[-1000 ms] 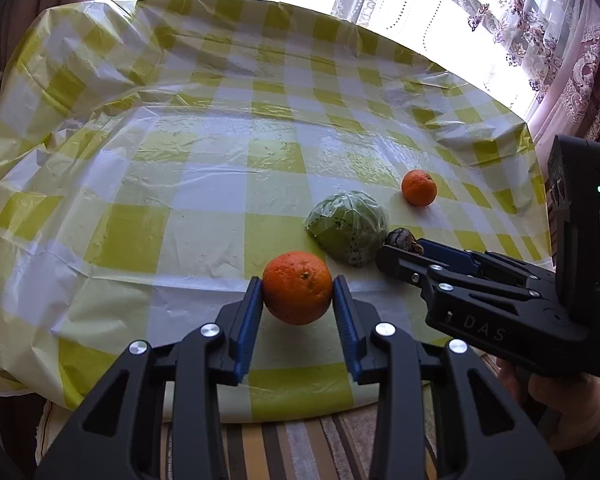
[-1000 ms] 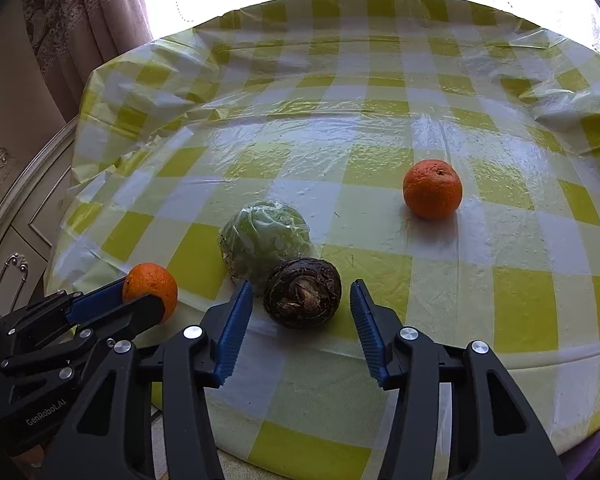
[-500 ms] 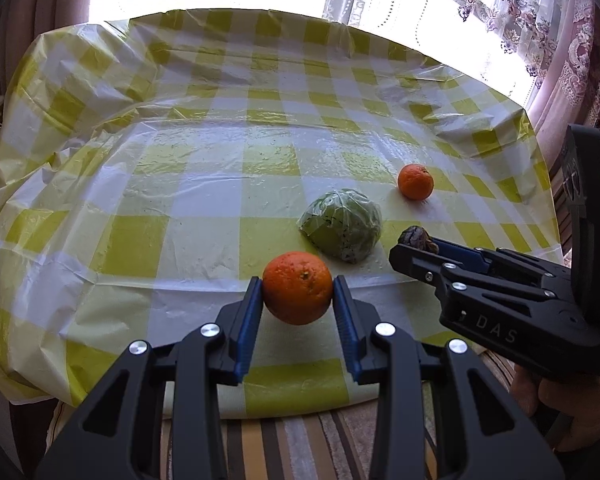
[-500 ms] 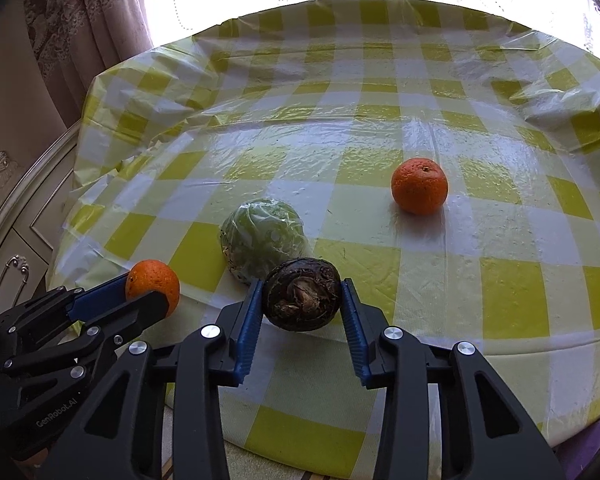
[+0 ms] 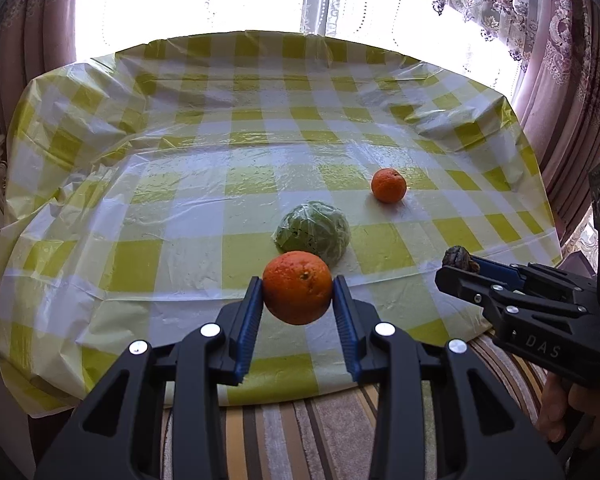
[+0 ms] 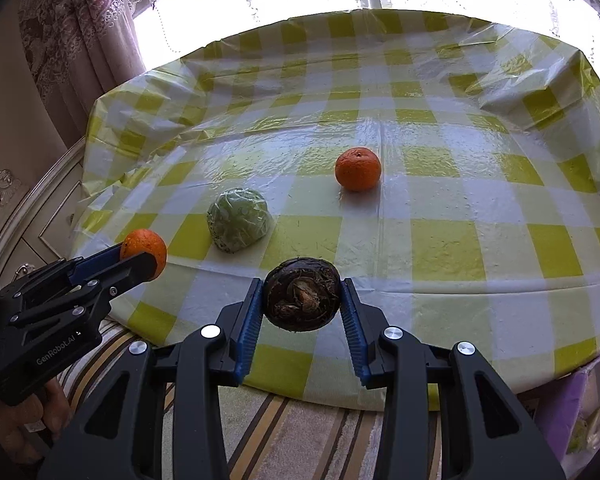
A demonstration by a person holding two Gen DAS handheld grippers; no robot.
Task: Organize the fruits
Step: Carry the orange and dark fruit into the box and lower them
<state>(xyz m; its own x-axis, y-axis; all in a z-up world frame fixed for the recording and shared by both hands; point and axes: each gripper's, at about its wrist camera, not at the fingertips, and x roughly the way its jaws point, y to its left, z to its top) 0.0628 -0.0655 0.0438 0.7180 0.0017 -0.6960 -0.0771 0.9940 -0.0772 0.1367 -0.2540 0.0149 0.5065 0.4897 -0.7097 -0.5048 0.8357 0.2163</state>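
Observation:
My left gripper [image 5: 298, 300] is shut on an orange [image 5: 297, 287] and holds it in the air over the table's near edge. My right gripper [image 6: 302, 300] is shut on a dark brown round fruit [image 6: 302, 295], also lifted near the front edge. The left gripper with its orange [image 6: 145, 249] shows at the left of the right wrist view; the right gripper with the brown fruit [image 5: 458, 258] shows at the right of the left wrist view. A second orange [image 6: 357, 169] and a wrapped green cabbage [image 6: 241, 219] lie on the table.
The round table has a yellow-and-white checked plastic cloth [image 5: 204, 200] with raised wrinkled edges. A striped rug [image 6: 300, 432] lies below the front edge. Curtains and a bright window stand behind. A cabinet [image 6: 32, 216] is at the left.
The right gripper closed on the brown fruit and lifted it. Both grippers pulled back and up from the table with their fruits.

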